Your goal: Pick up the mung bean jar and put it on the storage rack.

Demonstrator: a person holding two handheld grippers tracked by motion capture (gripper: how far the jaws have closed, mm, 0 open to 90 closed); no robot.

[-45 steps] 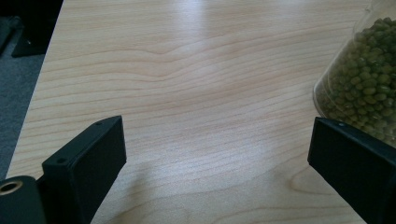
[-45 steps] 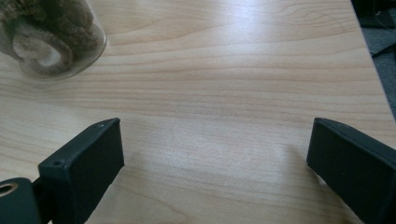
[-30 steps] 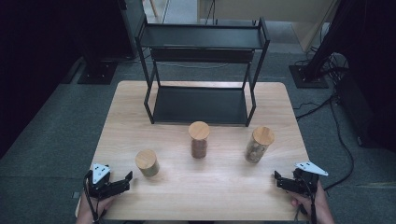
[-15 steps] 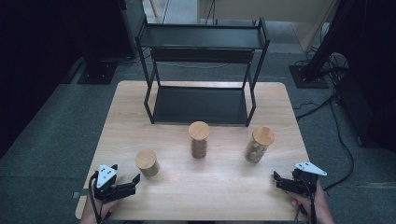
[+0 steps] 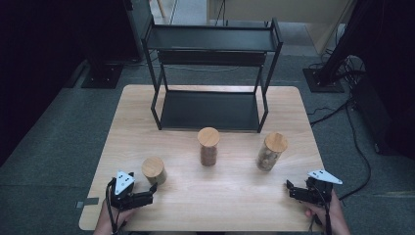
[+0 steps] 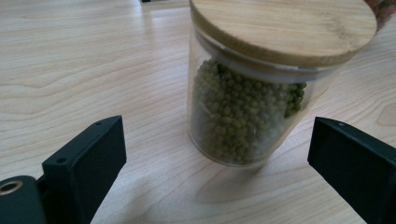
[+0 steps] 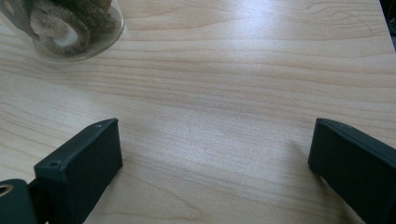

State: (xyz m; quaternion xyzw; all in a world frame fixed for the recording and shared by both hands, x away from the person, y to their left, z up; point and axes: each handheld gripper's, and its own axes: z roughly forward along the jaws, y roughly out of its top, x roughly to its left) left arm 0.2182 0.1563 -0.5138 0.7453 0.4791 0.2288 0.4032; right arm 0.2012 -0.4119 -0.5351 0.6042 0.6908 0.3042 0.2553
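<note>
Glass jar of green beans [image 6: 247, 100], capped with a wooden lid [image 6: 285, 28], is standing upright on the table [image 5: 230, 196] near its front left corner. The left gripper [image 5: 151, 192] is facing it with jaws spread wide, not touching. The right gripper [image 5: 289, 190] is resting near the front right edge, jaws likewise spread, gripping nothing.
</note>
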